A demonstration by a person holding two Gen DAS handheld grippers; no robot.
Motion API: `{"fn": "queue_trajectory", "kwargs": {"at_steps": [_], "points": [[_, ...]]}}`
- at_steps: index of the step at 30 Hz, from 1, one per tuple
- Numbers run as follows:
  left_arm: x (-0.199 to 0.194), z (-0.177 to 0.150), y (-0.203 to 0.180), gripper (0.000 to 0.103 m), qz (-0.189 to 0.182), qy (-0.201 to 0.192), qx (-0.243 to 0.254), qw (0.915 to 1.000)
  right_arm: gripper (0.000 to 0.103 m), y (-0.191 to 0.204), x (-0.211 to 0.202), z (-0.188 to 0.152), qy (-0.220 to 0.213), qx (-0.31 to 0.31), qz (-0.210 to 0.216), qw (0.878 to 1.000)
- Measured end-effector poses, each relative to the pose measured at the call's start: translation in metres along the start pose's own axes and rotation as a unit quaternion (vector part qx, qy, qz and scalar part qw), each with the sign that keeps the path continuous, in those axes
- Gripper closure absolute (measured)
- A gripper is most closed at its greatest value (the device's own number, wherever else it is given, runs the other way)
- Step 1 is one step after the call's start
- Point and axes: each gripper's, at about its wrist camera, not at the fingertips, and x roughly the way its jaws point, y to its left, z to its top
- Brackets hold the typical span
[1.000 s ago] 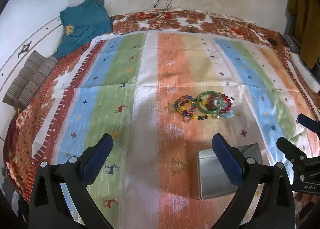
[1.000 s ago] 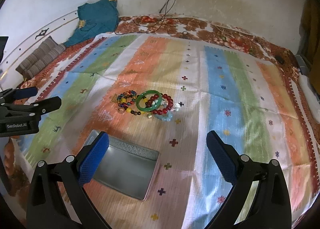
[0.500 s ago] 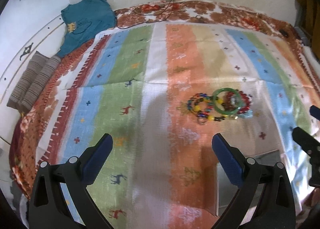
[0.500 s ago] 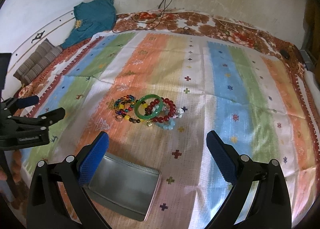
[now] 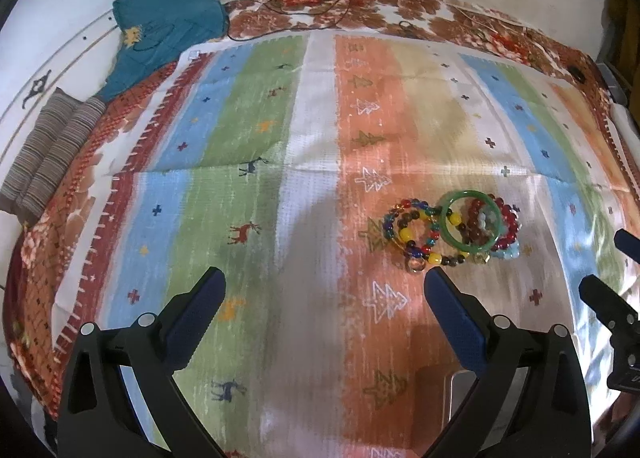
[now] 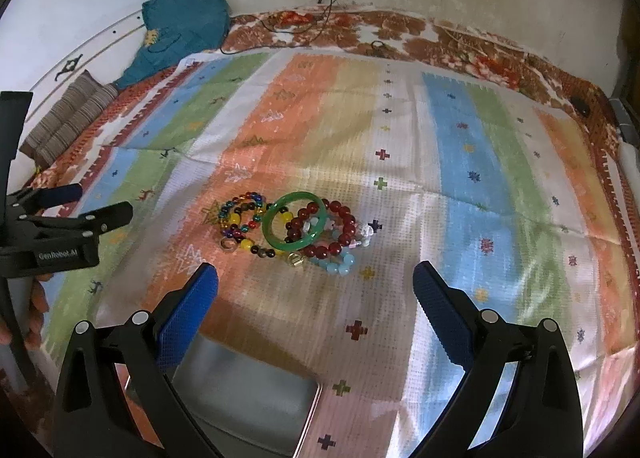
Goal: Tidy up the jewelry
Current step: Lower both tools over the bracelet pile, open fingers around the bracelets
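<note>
Both tools have closed in on the jewelry since a second ago: the pile sits larger and nearer in both wrist views, and the tin has slid toward the bottom edge of frame.

Left tool (image 5: 322, 284) and right tool (image 6: 316, 278): fingers spread wide apart, nothing held.

Jewelry is one tangled cluster on the striped, multicoloured bedspread (image 6: 480, 161), ahead of both tools, untouched: smooth green bangle (image 6: 295, 225) on top, overlapping a dark red round-bead bracelet (image 6: 340, 232); multicolour bead bracelet with yellow beads (image 6: 240, 217) just left of it; pale blue bead bracelet (image 6: 340, 264) at the near edge. Shallow grey rectangular metal tin (image 6: 248, 398) lies nearer the right tool, empty in the part that shows.

Step, as I read it: approach for the first pick. Nothing sorted yet.

Next move: drop the right tool onto the bangle rim, since it's topmost, and lift slowly, because the beads underneath may snag and drag.
</note>
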Motion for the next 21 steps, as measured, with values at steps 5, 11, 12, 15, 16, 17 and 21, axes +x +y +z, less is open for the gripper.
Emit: {"fn": "queue_trajectory", "kwargs": {"at_steps": [5, 11, 12, 15, 16, 17, 21], "points": [[0.020, 0.004, 0.000, 0.006, -0.009, 0.013, 0.001, 0.9999, 0.004, 0.001, 0.012, 0.006, 0.006, -0.005, -0.001, 1.000], [0.038, 0.011, -0.003, 0.006, -0.009, 0.014, 0.017, 0.9997, 0.004, 0.004, 0.027, 0.010, 0.025, -0.008, -0.007, 1.000], [0.039, 0.012, -0.003, 0.006, -0.010, 0.012, 0.019, 0.9997, 0.004, 0.005, 0.029, 0.011, 0.026, -0.008, -0.008, 1.000], [0.045, 0.018, 0.000, 0.006, -0.021, 0.019, 0.009, 0.9996, 0.004, 0.005, 0.035, 0.013, 0.032, -0.007, -0.013, 0.999], [0.047, 0.019, 0.001, 0.006, -0.026, 0.021, 0.004, 0.9994, 0.004, 0.005, 0.036, 0.014, 0.034, -0.006, -0.013, 0.999], [0.049, 0.019, 0.000, 0.006, -0.029, 0.023, 0.002, 0.9993, 0.004, 0.004, 0.039, 0.015, 0.036, -0.002, -0.013, 0.999], [0.056, 0.022, -0.001, 0.006, -0.038, 0.029, 0.003, 0.9988, 0.004, 0.004, 0.047, 0.016, 0.042, -0.002, -0.012, 0.999]]}}
